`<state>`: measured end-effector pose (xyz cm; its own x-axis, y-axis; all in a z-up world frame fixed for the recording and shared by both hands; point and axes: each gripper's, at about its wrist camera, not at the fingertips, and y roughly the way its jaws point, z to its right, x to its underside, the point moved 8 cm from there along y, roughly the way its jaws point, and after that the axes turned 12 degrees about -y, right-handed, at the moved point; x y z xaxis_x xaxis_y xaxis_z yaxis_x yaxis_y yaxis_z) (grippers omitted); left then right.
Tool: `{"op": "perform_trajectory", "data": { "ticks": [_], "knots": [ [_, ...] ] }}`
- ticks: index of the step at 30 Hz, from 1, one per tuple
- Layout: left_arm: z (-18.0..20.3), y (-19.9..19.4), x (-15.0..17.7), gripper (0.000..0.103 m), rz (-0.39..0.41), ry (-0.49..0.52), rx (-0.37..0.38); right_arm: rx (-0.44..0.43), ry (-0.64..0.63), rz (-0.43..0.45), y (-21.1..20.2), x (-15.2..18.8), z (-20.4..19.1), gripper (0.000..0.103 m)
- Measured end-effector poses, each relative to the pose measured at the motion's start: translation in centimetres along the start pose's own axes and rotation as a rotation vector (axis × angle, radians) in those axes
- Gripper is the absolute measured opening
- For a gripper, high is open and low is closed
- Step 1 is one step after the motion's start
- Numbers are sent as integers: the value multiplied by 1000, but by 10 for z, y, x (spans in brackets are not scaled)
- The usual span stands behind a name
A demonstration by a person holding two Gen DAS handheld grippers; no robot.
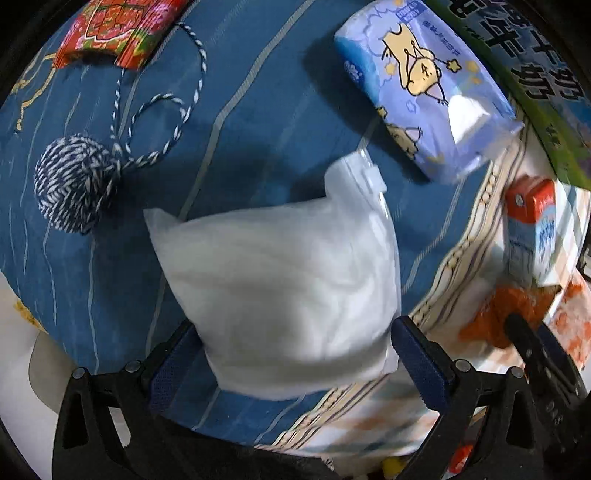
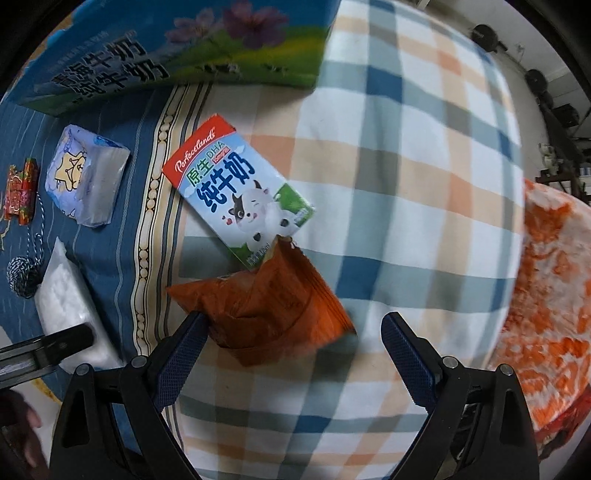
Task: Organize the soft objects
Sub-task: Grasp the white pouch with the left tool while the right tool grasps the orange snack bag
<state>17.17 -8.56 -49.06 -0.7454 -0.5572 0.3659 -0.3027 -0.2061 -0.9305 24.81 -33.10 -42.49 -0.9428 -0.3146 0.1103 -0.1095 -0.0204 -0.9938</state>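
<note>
A white bag of cotton [image 1: 280, 280] lies on the blue cloth [image 1: 258, 122], between the wide-apart fingers of my open left gripper [image 1: 295, 365]; it also shows in the right wrist view [image 2: 70, 299]. A blue-white yarn ball [image 1: 74, 181] lies to its left and a purple tissue pack [image 1: 424, 88] to the upper right. My right gripper [image 2: 291, 354] is open, its left finger against an orange snack bag [image 2: 266, 302] on the plaid cloth [image 2: 406, 184]. A milk carton [image 2: 240, 188] lies just beyond the bag.
A red patterned packet [image 1: 114, 33] lies at the far left of the blue cloth. A large milk box [image 2: 166, 51] stands at the back. An orange-white fluffy blanket [image 2: 546, 295] lies at the right edge.
</note>
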Motion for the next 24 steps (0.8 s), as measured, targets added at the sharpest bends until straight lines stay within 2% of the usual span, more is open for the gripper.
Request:
{"op": "perform_trajectory", "data": {
  "ticks": [2,4,6,8,11,13,18,19,20,24],
  "knots": [
    [6,-3,0,102,25,-8,-5,-28,6,-7,6,-2,0,97],
    [13,-9,0,97,72,32,-20,-63,12,-17,13,-4,3,93],
    [23,-19,3,92,120,110,-53,-109,17,-35,18,-4,4,90],
    [33,-31,8,90,184,212,-102,-110,22,-40,20,-4,10,90],
    [50,-46,15,92,283,368,-183,-130,23,-32,21,1,5,90],
    [59,-47,17,95,308,419,-219,-132,17,-35,24,5,7,90],
    [68,-49,20,97,336,393,-209,-140,47,-43,34,13,0,88],
    [73,-38,20,97,344,387,-201,-139,61,-41,36,13,0,84],
    [74,-38,21,96,348,383,-195,-132,75,-45,39,14,1,71],
    [66,-41,25,88,374,392,-180,-135,121,-31,40,19,0,65]
  ]
}}
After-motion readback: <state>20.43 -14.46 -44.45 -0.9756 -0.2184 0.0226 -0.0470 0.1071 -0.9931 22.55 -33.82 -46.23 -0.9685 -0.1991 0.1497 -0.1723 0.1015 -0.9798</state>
